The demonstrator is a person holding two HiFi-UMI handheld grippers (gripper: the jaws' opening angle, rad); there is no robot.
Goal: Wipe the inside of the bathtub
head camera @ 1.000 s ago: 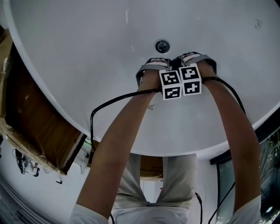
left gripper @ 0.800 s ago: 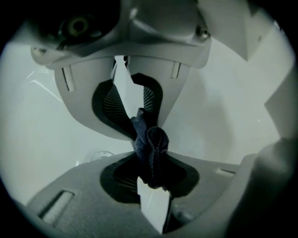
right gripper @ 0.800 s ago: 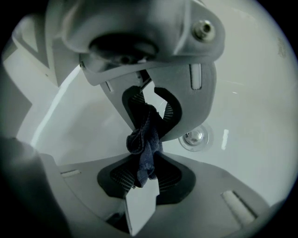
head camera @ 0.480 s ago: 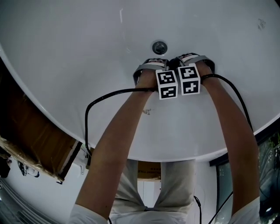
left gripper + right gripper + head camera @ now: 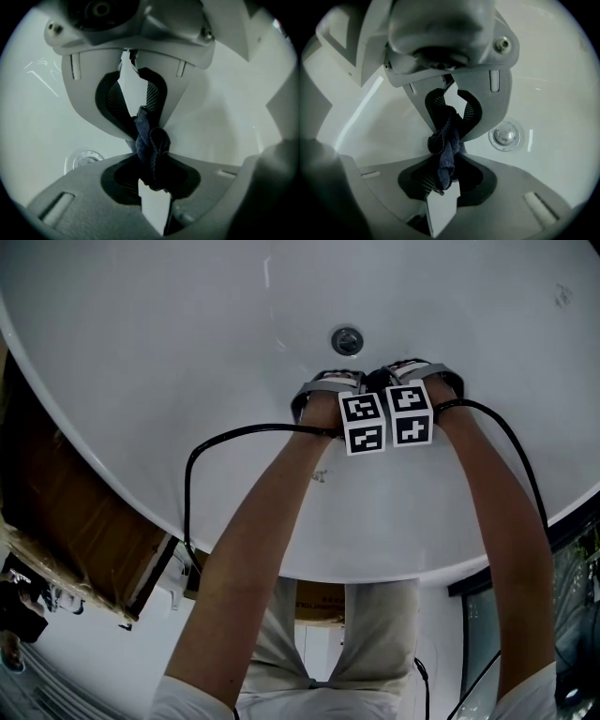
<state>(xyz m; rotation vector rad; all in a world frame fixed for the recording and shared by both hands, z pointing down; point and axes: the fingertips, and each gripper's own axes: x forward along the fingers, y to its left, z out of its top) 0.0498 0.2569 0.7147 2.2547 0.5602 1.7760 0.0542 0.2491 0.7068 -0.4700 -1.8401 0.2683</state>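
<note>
The wipe looked to be in mid-course, not near its end. Both tools were down on the floor of the bathtub [image 5: 187, 334], just on the person's side of the drain [image 5: 347, 339], side by side and almost touching. The white shell around the drain showed no streaks, suds or dirt, so how much had already been covered could not be read. By judgement, the broad walls well away from the drain and the rim nearer the person were left to do.

The left tool [image 5: 147, 145] was clamped narrowly on a twisted bunch of dark blue cloth [image 5: 151, 149], with the drain low to its left in its own view. The right tool [image 5: 445, 146] gripped a similar dark blue bunch. Its jaws had just been closing further on the fabric between them, with the drain just to the right of them. Whether both bunches belonged to one cloth could not be told.

The cloth was soft and finely ribbed, folded into a knot-like wad. The tub was smooth, glossy and gently curved, an oval basin catching thin highlights. The drain was a round, shiny metal cap in a ring. The jaws were matt grey plastic with dark ridged pads.
</note>
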